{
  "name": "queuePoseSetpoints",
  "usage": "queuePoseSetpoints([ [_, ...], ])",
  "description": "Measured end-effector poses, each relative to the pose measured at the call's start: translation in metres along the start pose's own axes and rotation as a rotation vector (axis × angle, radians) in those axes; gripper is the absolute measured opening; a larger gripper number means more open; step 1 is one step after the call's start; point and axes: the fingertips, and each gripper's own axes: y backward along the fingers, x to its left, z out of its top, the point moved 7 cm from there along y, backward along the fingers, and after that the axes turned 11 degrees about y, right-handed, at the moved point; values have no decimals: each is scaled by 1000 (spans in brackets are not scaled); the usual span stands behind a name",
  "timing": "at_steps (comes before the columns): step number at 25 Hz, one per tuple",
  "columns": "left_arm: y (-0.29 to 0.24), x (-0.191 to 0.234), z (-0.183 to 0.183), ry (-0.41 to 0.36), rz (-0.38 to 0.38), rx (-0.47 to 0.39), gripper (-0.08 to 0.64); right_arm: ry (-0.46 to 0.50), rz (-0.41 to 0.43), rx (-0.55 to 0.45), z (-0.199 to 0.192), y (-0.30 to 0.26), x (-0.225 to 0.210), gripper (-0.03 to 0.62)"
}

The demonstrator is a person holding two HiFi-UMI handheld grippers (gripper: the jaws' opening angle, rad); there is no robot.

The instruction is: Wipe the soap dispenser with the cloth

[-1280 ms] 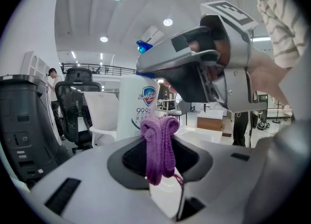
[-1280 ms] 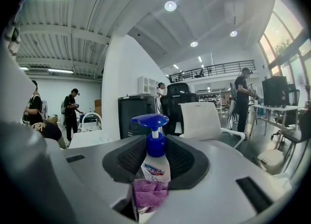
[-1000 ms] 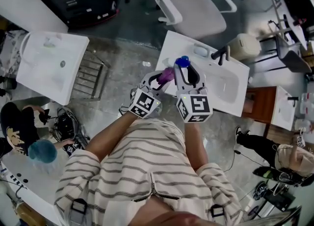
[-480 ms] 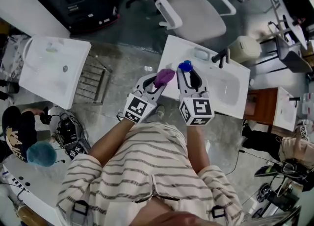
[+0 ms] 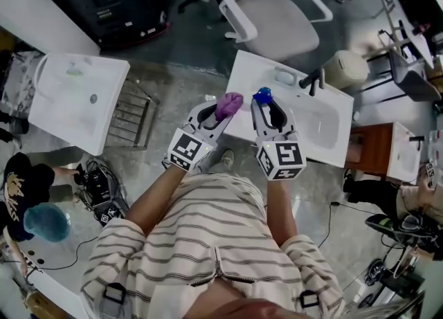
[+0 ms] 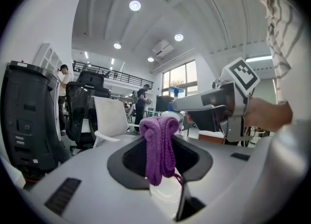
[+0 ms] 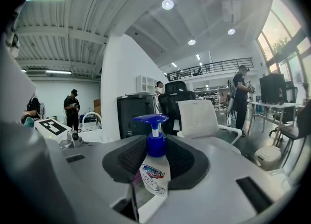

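Left hand-held gripper (image 5: 223, 112) is clenched on the purple cloth (image 6: 159, 145), bunched upright between its jaws. Just beside it, the right hand-held gripper (image 5: 266, 106) grasps the soap dispenser (image 7: 155, 167), upright, blue pump on top, over the white sink (image 5: 325, 127).

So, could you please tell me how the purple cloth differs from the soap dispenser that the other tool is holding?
The purple terry cloth is soft and bunched, and hangs limp in the left tool. The clear plastic soap dispenser with a blue pump is rigid and sits pump-up in the right tool. The cloth is one plain colour, while the dispenser bears a printed label. Both are gripped, side by side with a gap between them.
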Motion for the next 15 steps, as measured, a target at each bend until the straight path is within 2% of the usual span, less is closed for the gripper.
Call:
queuePoseSetpoints([
  [9, -4, 9, 4, -46, -145, 20, 118, -2, 55, -7, 1, 7, -3, 133],
  [15, -10, 11, 4, -66, -200, 38, 118, -6, 86, -9, -2, 13, 0, 133],
])
